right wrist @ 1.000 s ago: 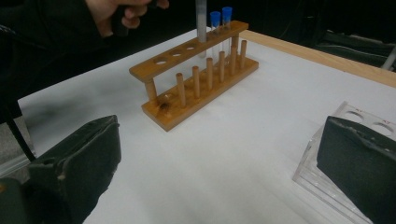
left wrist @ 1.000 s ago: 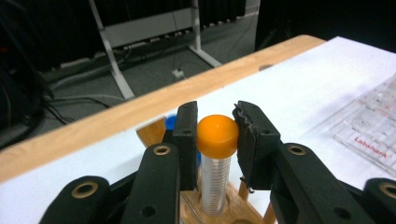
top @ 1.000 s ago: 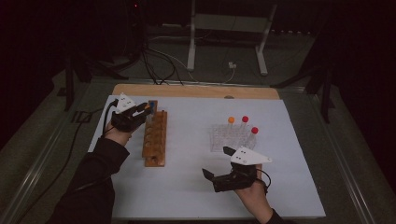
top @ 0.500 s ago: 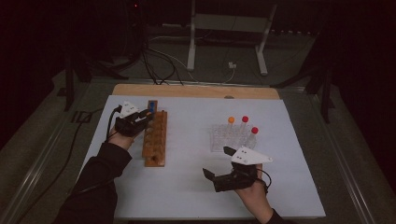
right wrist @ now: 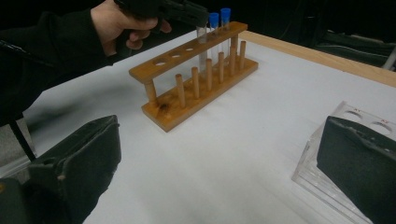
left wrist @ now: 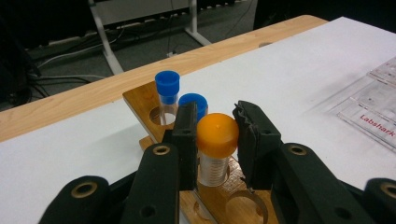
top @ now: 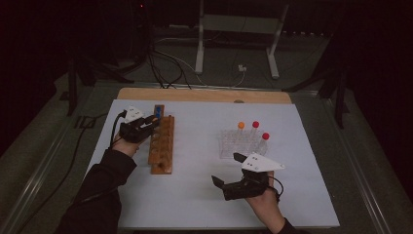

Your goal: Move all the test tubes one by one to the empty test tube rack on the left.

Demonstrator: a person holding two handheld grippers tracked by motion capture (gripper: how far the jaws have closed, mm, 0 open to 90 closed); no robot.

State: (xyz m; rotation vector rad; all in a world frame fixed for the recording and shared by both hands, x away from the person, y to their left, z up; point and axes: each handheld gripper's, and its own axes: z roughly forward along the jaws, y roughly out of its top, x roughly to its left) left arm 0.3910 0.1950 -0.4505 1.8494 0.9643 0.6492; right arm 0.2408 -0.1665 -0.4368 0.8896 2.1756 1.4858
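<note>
Left tongs clamped on orange-capped tube, upright, seated in rack hole near counter's far-left corner. Right tongs wide open, empty, well apart.

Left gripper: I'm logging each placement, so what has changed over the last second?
The left gripper has slid toward the far end of the wooden rack and holds an orange-capped tube over it, beside two blue-capped tubes. The right gripper, open, and the clear rack stayed put.
</note>
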